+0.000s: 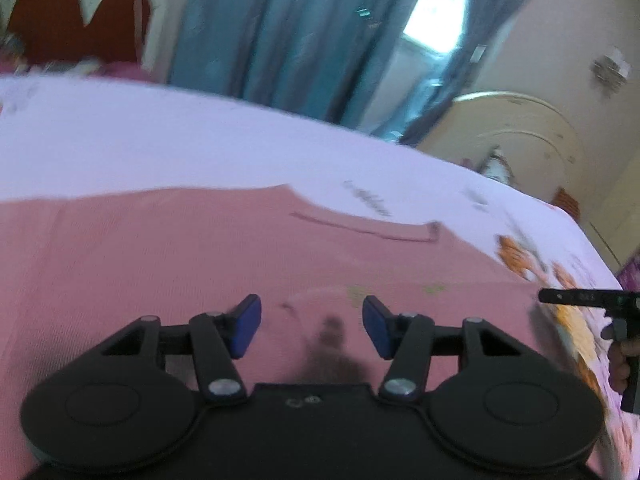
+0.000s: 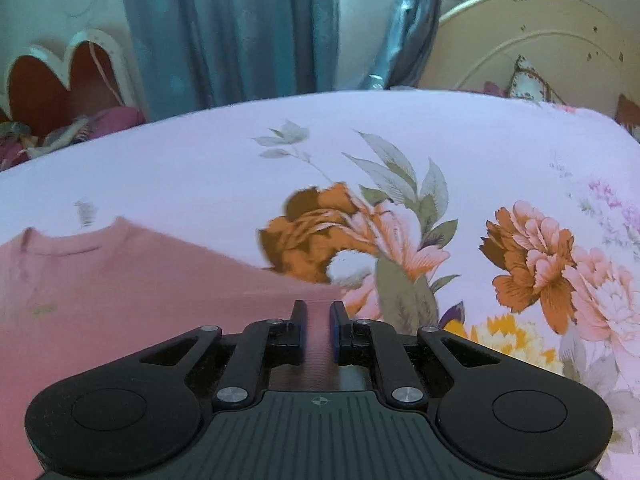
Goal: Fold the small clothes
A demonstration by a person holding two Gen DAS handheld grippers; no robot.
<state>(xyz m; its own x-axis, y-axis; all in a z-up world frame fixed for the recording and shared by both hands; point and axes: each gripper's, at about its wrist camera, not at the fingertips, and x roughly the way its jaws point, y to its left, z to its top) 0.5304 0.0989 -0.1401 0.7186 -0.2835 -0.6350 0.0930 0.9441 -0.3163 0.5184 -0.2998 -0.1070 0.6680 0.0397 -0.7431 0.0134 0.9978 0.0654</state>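
Observation:
A pink shirt (image 1: 160,260) lies flat on the flowered bed sheet (image 1: 160,140), its neckline (image 1: 360,228) toward the far side. My left gripper (image 1: 312,308) hovers over the shirt's middle, open, with nothing between its blue pads. In the right wrist view the same shirt (image 2: 120,288) fills the lower left. My right gripper (image 2: 318,306) sits at the shirt's right edge, its jaws nearly together with pink cloth pinched between them. The right gripper (image 1: 548,296) also shows at the far right of the left wrist view, with a hand (image 1: 618,364) behind it.
The bed sheet (image 2: 200,160) stretches wide beyond the shirt, printed with large orange and pink flowers (image 2: 532,264). A cream headboard (image 2: 540,40) and a pillow (image 2: 528,80) stand at the back right. Blue curtains (image 2: 224,20) hang behind the bed.

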